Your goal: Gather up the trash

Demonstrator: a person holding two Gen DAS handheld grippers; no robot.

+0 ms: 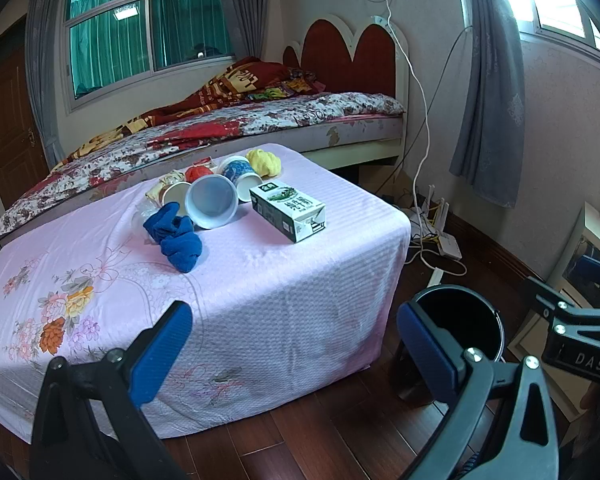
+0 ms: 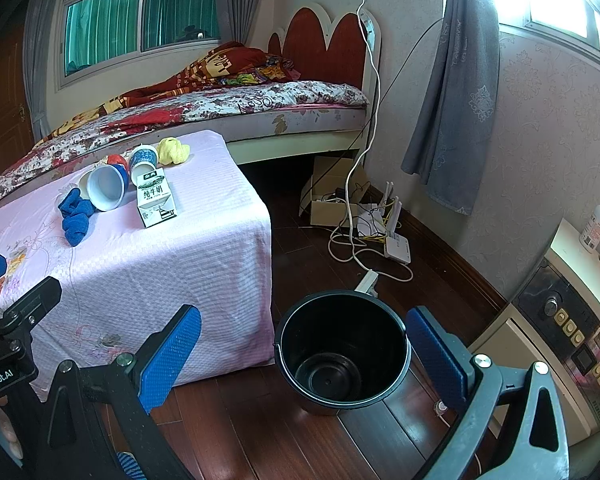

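A milk carton (image 1: 288, 211) lies on the pink-covered table (image 1: 260, 300), also in the right wrist view (image 2: 155, 197). Behind it lie tipped paper cups (image 1: 212, 206) (image 2: 107, 192), a blue-patterned cup (image 1: 242, 178), a blue cloth (image 1: 176, 238) (image 2: 75, 216), a yellow cloth (image 1: 264, 161) and a red item (image 1: 198, 173). A black bucket (image 2: 342, 350) stands on the floor right of the table, empty; it also shows in the left wrist view (image 1: 460, 320). My left gripper (image 1: 294, 344) is open and empty before the table's near corner. My right gripper (image 2: 304, 354) is open and empty, just above the bucket.
A bed (image 1: 220, 128) lies behind the table. Cables, a router (image 2: 396, 246) and a cardboard box (image 2: 332, 196) sit on the wood floor by the wall. A white appliance (image 2: 560, 340) with a bottle (image 2: 598, 226) stands at right.
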